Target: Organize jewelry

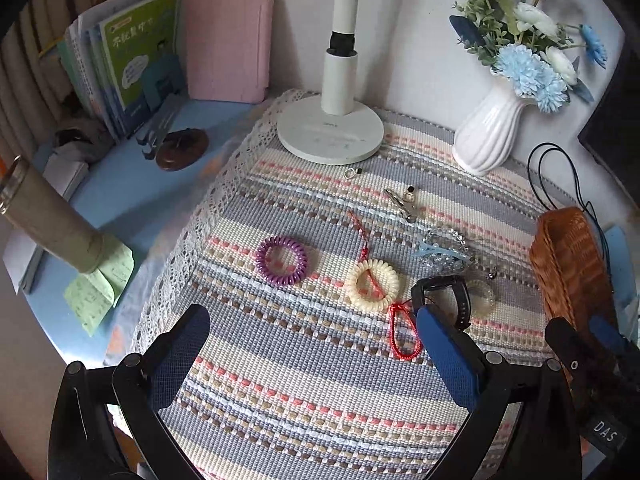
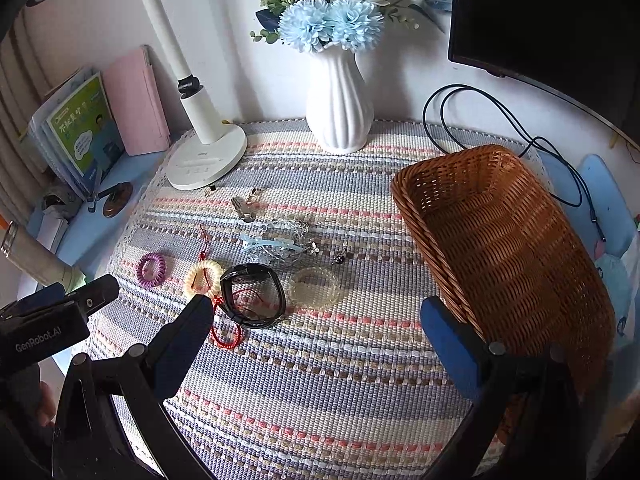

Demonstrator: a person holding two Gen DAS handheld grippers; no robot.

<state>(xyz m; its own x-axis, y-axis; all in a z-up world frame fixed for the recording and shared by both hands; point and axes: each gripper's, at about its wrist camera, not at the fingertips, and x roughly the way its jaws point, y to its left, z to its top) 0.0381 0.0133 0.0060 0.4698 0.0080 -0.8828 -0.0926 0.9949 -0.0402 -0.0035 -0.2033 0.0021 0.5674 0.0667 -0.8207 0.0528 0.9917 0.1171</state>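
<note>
**Both grippers open and empty above the mat; jewelry loose beside the wicker basket**

Your left gripper (image 1: 312, 344) hangs over the striped woven mat (image 1: 304, 396) with its jaws spread wide and nothing between them. Your right gripper (image 2: 316, 320) is likewise wide open and holds nothing; its right finger sits just beside the near wall of the wicker basket (image 2: 508, 240).

Taking the wicker basket as your reference, all jewelry lies on the mat to its left, and none of it shows inside the basket:

- Nearest it, a clear coil hair tie (image 2: 315, 288), with a small dark charm (image 2: 340, 258) just behind.
- Next left, a black wristband (image 2: 252, 296), lying partly over a red cord loop (image 2: 228, 334).
- Touching that band, a cream coil hair tie (image 2: 203, 278) with a red cord running across it.
- Farthest left, apart from the rest, a purple coil hair tie (image 2: 151, 269).
- Behind these, a light blue hair clip (image 2: 272, 245) lies in a tangle of clear beads (image 2: 288, 226); how they interlock cannot be made out.
- Further back, a metal hair clip (image 2: 243, 208) and small earrings (image 2: 211, 189) lie near the white lamp base (image 2: 206, 160).

A white ribbed vase (image 2: 339, 108) of blue flowers stands behind the basket's left end.
</note>
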